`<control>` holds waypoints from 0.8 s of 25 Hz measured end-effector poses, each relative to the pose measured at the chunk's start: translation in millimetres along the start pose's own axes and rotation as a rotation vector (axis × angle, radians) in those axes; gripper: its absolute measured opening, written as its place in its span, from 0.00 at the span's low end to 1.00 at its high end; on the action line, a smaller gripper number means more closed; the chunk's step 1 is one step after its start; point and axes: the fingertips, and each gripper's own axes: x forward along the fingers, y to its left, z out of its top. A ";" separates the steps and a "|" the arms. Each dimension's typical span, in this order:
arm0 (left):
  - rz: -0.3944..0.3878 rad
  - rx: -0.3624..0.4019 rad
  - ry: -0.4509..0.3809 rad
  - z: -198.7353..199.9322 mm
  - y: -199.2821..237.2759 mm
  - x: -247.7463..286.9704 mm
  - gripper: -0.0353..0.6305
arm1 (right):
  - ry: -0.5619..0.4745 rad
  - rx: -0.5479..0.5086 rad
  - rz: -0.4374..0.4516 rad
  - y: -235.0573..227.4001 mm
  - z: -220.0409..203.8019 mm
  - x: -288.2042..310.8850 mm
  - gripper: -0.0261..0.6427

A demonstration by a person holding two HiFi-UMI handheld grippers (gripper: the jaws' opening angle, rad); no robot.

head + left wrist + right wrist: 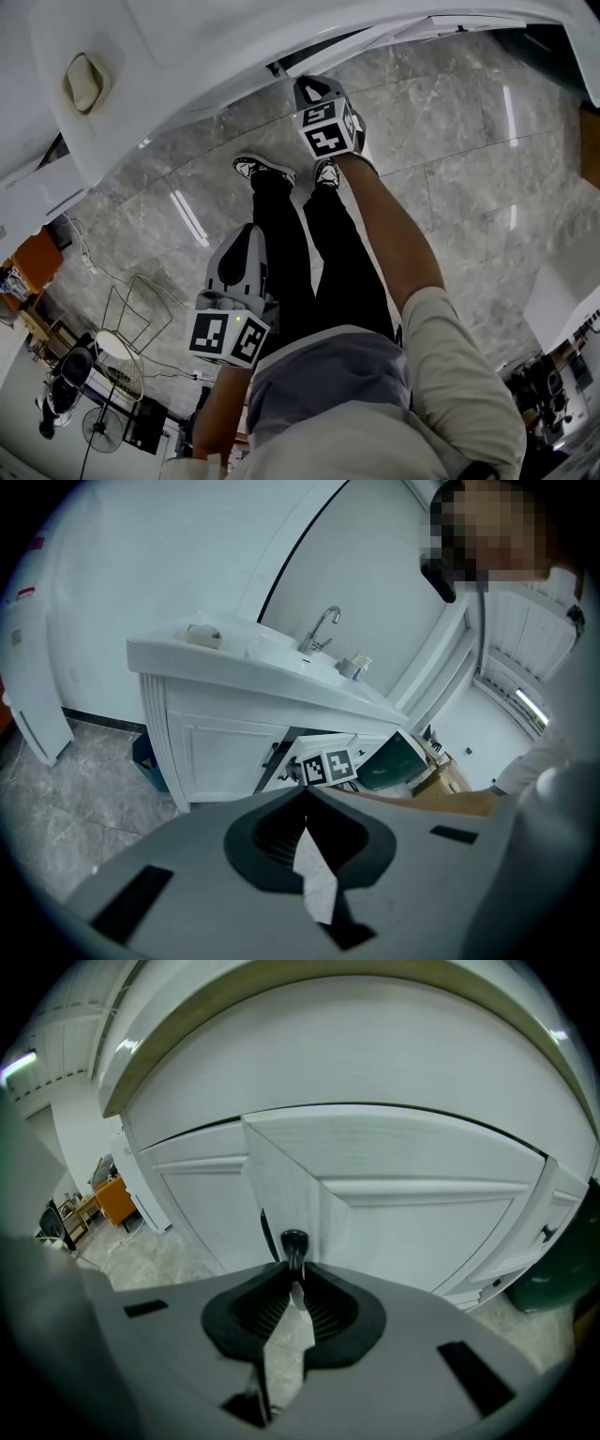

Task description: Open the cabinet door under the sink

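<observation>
The white cabinet under the sink (pixel 220 747) has its left door (pixel 281 1180) swung partly out, with a dark gap (pixel 279 747) behind it. My right gripper (pixel 295 1283) is shut on the door's black handle (pixel 293 1243). In the head view the right gripper (pixel 317 92) reaches down to the door edge below the white counter (pixel 187 56). From the left gripper view its marker cube (pixel 328 766) shows at the door. My left gripper (pixel 305 803) is shut with nothing in it, held back near my body (pixel 246 234), away from the cabinet.
A faucet (pixel 319 630) and a soap dish (pixel 202 635) sit on the counter. A dark green bin (pixel 394 761) stands right of the cabinet and a blue container (pixel 145 757) left of it. A fan (pixel 117 361) and cables lie on the marble floor behind me.
</observation>
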 end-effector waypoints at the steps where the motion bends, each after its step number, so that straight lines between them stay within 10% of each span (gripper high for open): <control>1: -0.002 -0.001 0.000 -0.6 -1.6 0.4 0.05 | 0.000 -0.003 0.001 -0.2 -1.1 -0.9 0.12; 20: -0.018 0.016 0.003 -5.0 -11.2 -6.9 0.05 | 0.026 -0.052 0.016 1.3 -20.3 -17.0 0.12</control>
